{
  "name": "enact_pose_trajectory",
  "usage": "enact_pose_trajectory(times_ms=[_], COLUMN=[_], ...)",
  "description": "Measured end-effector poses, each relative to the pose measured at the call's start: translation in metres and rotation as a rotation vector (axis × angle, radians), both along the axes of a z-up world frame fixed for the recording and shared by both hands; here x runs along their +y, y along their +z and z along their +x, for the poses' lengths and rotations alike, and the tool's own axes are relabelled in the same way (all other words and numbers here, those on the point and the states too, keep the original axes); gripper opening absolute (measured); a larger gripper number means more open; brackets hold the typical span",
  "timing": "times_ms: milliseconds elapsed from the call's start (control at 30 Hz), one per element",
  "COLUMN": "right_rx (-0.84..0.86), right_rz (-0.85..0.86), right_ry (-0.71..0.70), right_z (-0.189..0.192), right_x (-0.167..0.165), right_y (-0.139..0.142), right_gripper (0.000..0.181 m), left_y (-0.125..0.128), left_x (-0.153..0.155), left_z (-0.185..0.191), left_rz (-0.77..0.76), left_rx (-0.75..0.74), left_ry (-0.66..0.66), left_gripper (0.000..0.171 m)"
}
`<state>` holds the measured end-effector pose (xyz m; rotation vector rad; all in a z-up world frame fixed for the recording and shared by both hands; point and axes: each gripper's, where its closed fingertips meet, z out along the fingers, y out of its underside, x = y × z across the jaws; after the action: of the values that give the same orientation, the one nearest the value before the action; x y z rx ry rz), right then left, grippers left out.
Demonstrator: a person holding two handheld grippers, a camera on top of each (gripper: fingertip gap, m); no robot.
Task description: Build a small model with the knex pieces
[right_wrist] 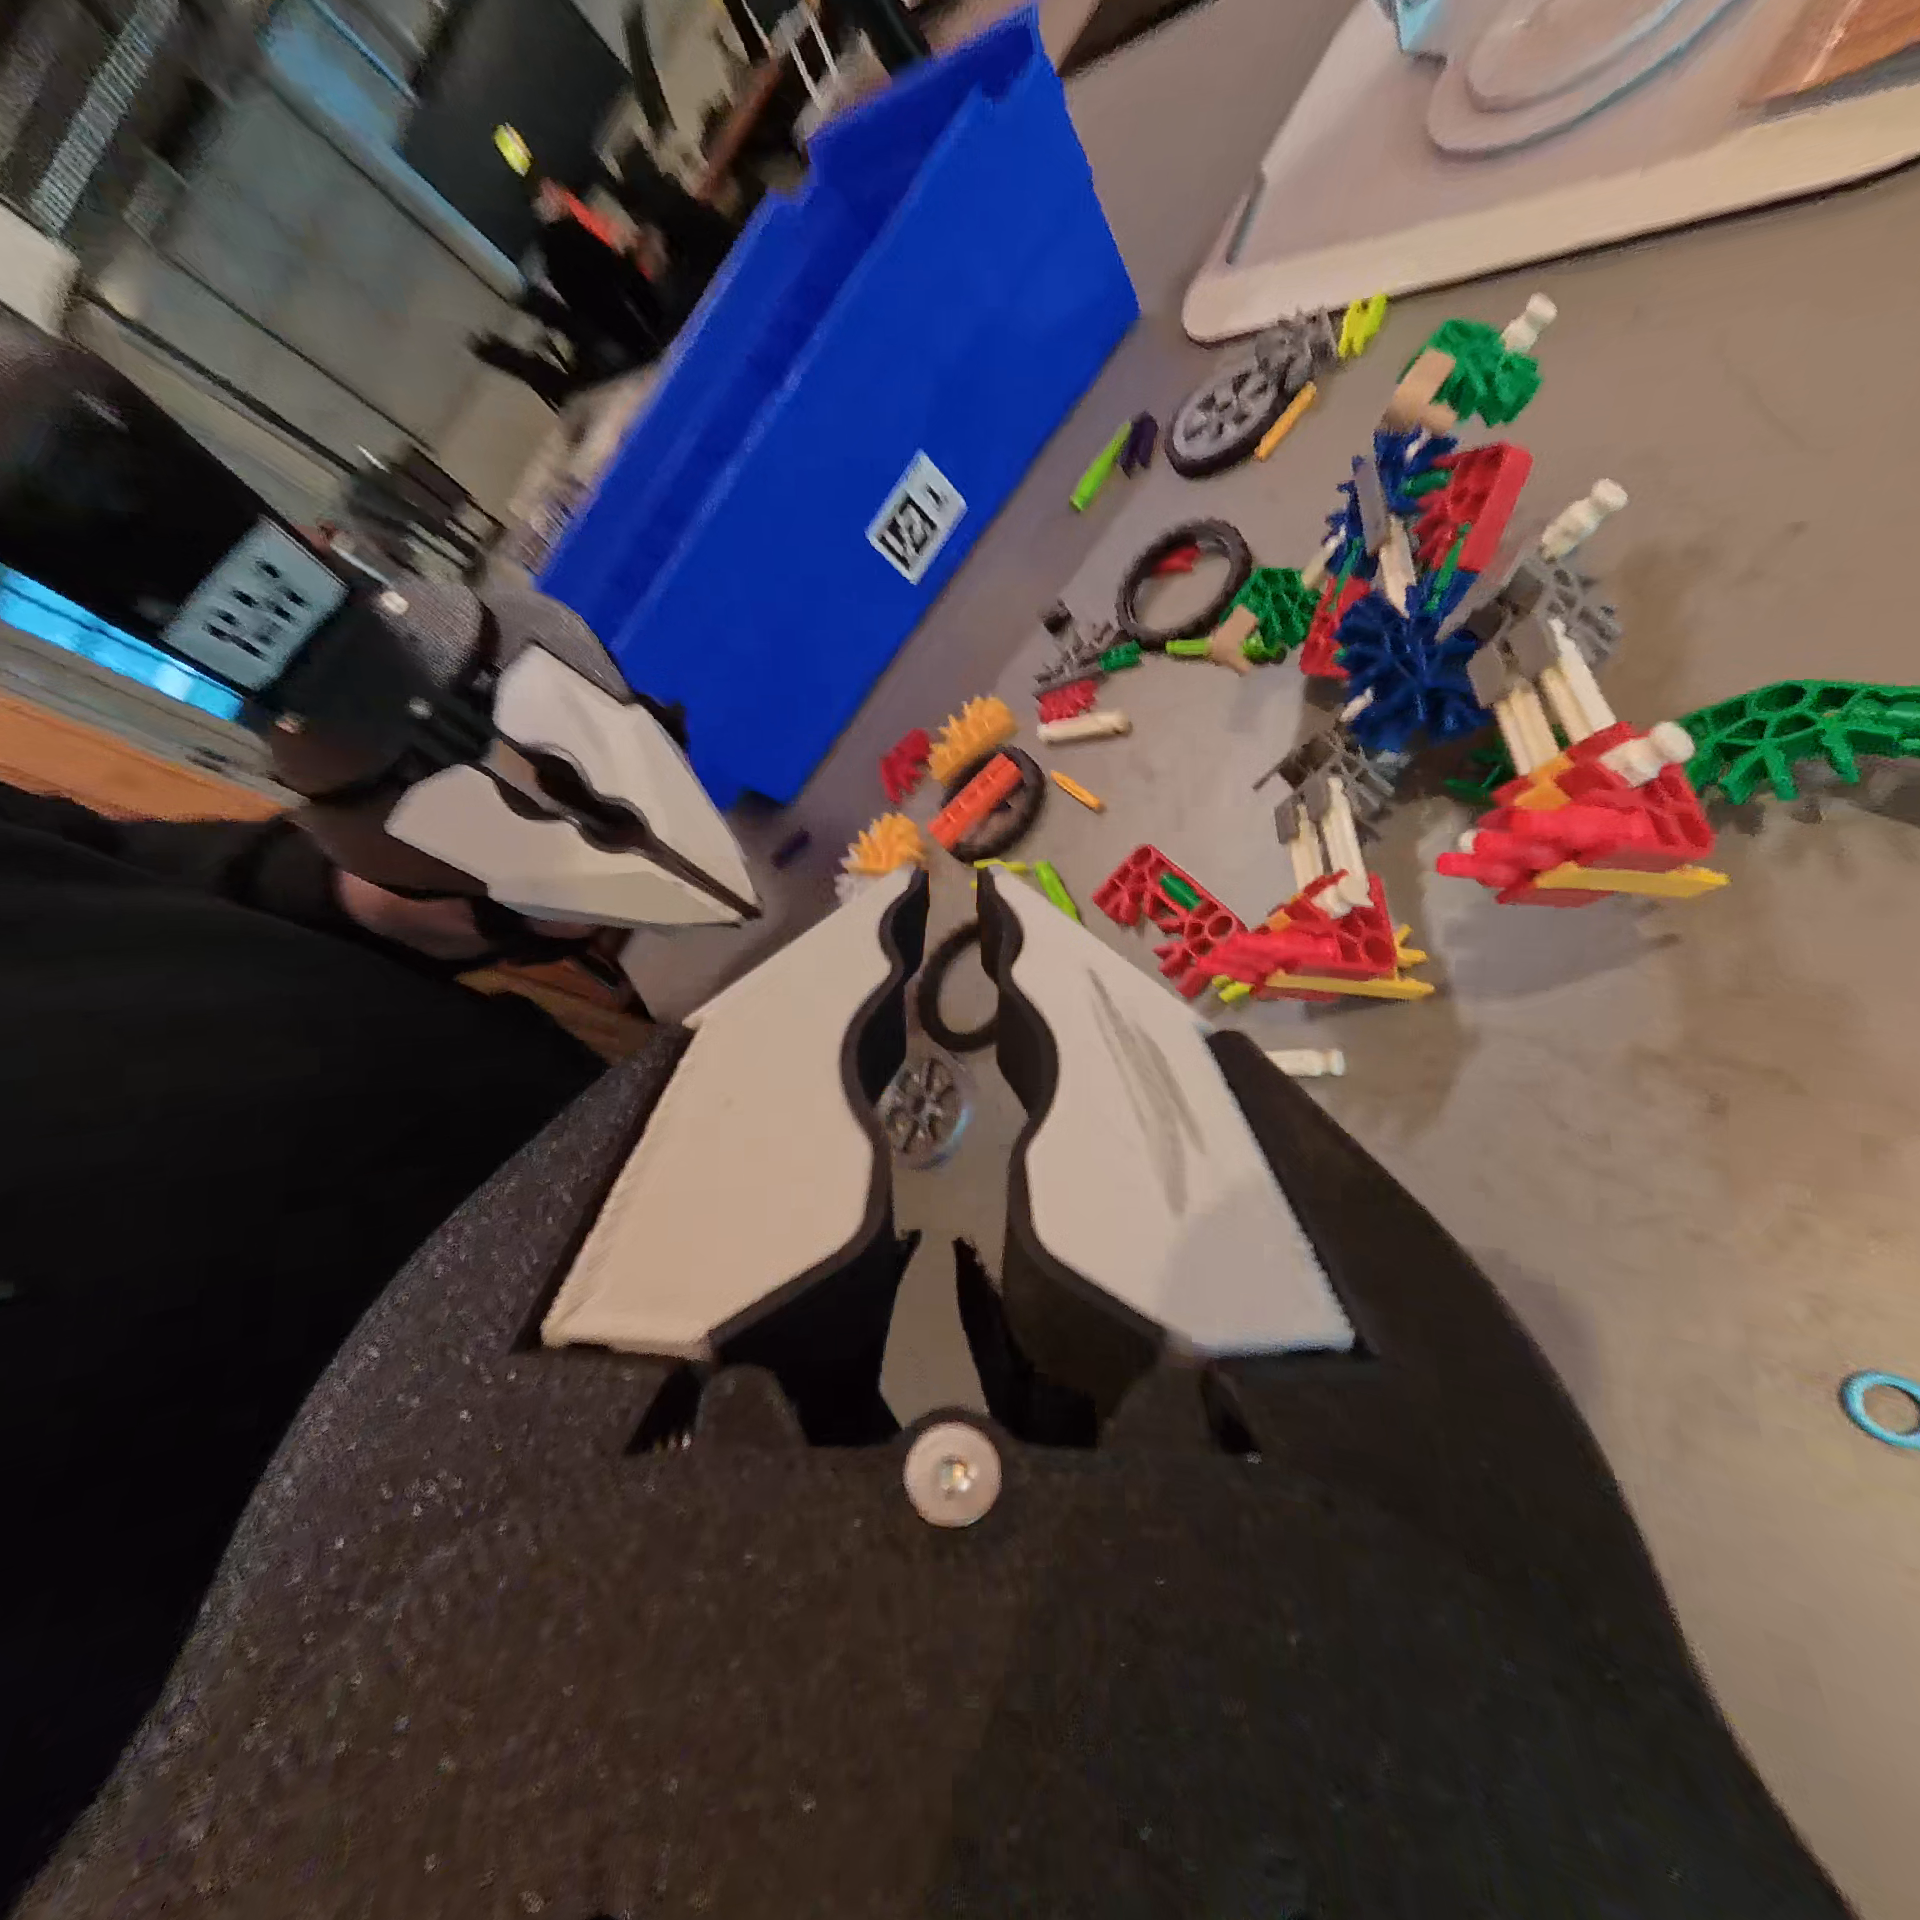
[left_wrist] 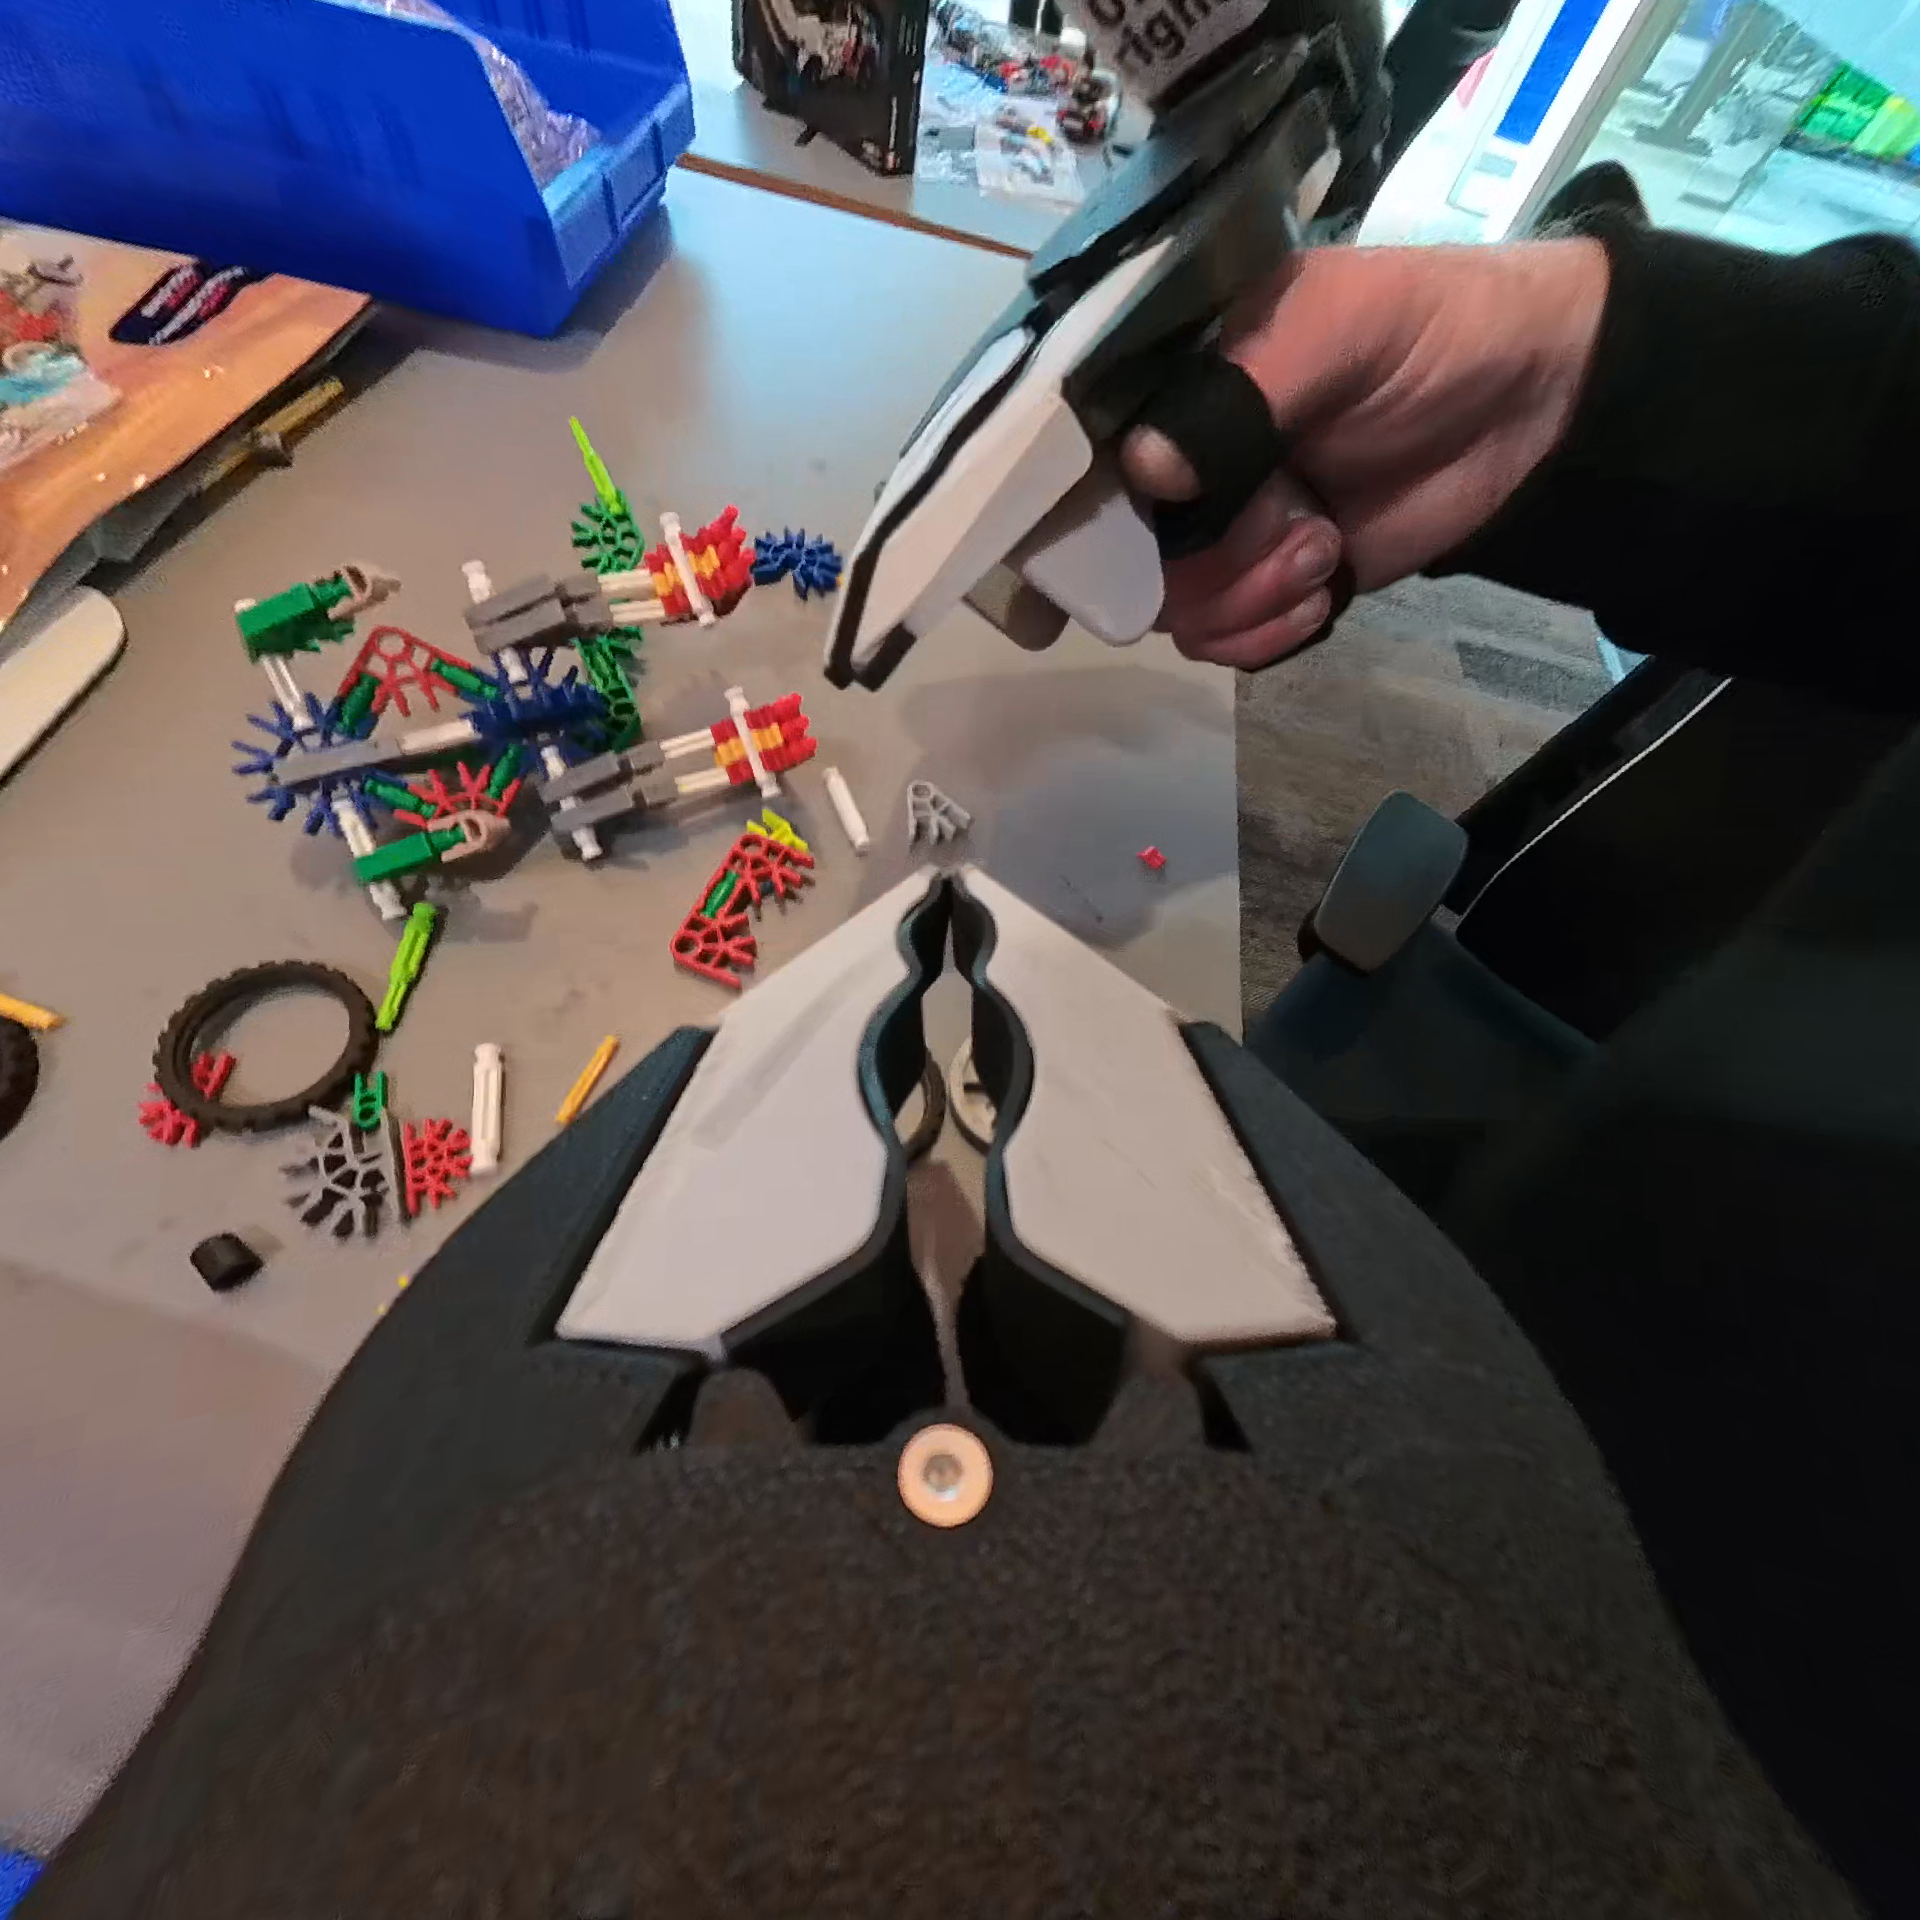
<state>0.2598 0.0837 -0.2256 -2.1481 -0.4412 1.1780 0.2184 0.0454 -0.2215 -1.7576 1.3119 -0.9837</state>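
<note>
Only the left wrist view shows the person's hand (left_wrist: 1382,436) in a black sleeve wrapped round the right gripper's (left_wrist: 857,670) handle, index finger through a black loop. That gripper hangs tilted above the grey table (left_wrist: 790,343), tips pressed together, nothing between them; in its own view a thin slit shows at the tips.

Left gripper (left_wrist: 948,883): tips meet, clenched on nothing, hovering over the near table edge just short of a small grey fan-shaped connector (left_wrist: 938,812). Through the gap lower down between its fingers (left_wrist: 800,1122), a grey spoked wheel hub (left_wrist: 971,1101) and part of a black tyre lie on the table below. The same hub (right_wrist: 925,1117) appears under the right gripper in the right wrist view, with a black ring (right_wrist: 961,992) beside it.

Right wrist view alone shows orange spiky connectors (right_wrist: 971,727), a long green lattice arc (right_wrist: 1797,727) and a pale blue ring (right_wrist: 1881,1408) at the frame edge. Left view alone shows a tiny red piece (left_wrist: 1148,857) and a black knobbly tyre (left_wrist: 265,1044).

Materials: fingers are smooth white plates with wavy black rubbery inner edges; gripper bodies are grainy black. Toy model (left_wrist: 499,707): rigid glossy plastic rods and snowflake hubs in red, blue, green, grey, white, loosely clustered mid-table. Blue plastic bin (left_wrist: 343,156) behind it, smooth-walled, with a square label on its side.
</note>
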Motion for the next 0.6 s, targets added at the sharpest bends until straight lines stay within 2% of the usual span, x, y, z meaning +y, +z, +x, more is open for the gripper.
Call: enact_pose_trajectory(times_ms=[133,233,367,467,600], right_rx=[-0.229,-0.332,-0.392,-0.513,-0.615], right_rz=[0.027,0.047,0.064,0.071,0.082], right_ry=[0.065,0.092,0.023,0.003,0.025], right_z=[-0.009,-0.013,0.013,0.036,0.037], right_x=[-0.007,-0.012,-0.007,-0.007,-0.009], right_y=[-0.031,-0.046,-0.048,-0.058,-0.070], right_gripper=[0.011,0.012,0.013,0.017,0.027], left_y=[-0.013,-0.025,-0.043,-0.049,-0.058], left_x=[-0.002,-0.001,0.006,0.015,0.026], left_z=[-0.003,-0.009,-0.019,-0.025,-0.026], left_rz=[-0.021,0.021,0.060,0.078,0.057], left_rx=[0.035,0.097,0.178,0.204,0.234], left_ry=[0.017,0.028,0.062,0.090,0.119], left_gripper=[0.000,0.000,0.000,0.000,0.006])
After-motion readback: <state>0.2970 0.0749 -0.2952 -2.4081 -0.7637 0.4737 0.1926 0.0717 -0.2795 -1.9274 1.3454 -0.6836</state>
